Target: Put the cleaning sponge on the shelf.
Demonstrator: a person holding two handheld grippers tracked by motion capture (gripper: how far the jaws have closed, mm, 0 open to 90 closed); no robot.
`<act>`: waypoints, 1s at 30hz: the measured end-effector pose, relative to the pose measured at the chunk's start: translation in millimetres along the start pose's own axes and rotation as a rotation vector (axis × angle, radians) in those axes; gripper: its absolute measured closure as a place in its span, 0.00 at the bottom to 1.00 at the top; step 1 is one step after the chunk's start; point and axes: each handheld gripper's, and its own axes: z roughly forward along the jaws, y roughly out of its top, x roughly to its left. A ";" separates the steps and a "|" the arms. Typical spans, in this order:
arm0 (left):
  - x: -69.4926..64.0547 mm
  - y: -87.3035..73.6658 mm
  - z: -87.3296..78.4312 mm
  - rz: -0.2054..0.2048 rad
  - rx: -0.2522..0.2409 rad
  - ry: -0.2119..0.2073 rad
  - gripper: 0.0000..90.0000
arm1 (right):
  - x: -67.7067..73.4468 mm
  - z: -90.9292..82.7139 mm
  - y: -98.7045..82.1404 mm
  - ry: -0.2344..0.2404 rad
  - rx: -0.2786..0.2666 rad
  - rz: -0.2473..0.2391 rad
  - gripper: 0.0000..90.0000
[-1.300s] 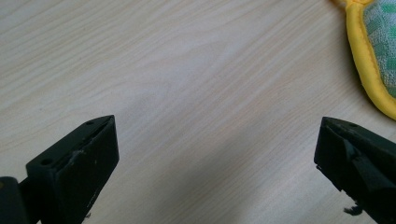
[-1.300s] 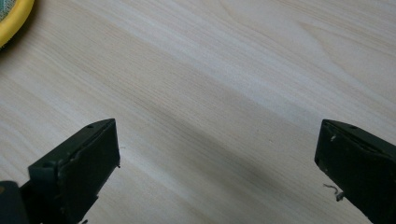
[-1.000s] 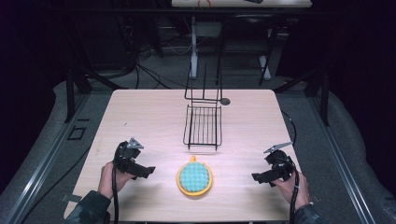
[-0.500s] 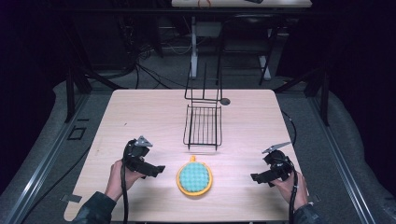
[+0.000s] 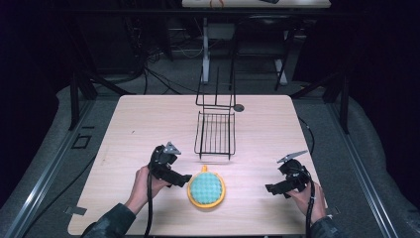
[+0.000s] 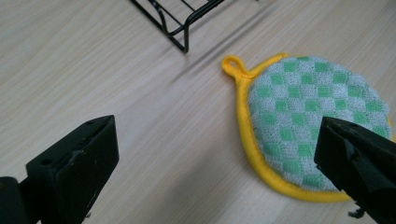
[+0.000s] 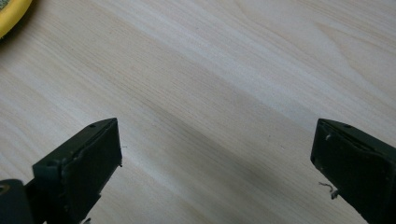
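A round pot holder (image 5: 206, 189) with a green-and-white checked middle, yellow rim and small loop lies flat on the wooden table (image 5: 148, 124), near its front edge. My left gripper (image 5: 184, 179) is open just left of it, jaws pointing at its rim. In the left gripper view the pot holder (image 6: 313, 121) lies at the right, one jaw hovering over its near edge, the other over bare wood. My right gripper (image 5: 270, 188) is open at the front right, well apart from the pot holder; its view has a sliver of yellow rim (image 7: 11, 16) at top left.
A black wire rack (image 5: 215, 131) with an upright back stands in the middle of the table, just behind the pot holder; its corner (image 6: 180, 32) is close ahead in the left gripper view. A small dark round object (image 5: 239, 107) lies by the rack's far right.
My left gripper has moved right across the table, up to the pot holder's left rim. The right gripper has barely shifted.
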 end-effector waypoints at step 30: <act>-23.9 23.5 48.5 0.060 0.116 -0.083 0.27 | 0.1 1.5 -0.1 0.027 0.003 -0.001 0.00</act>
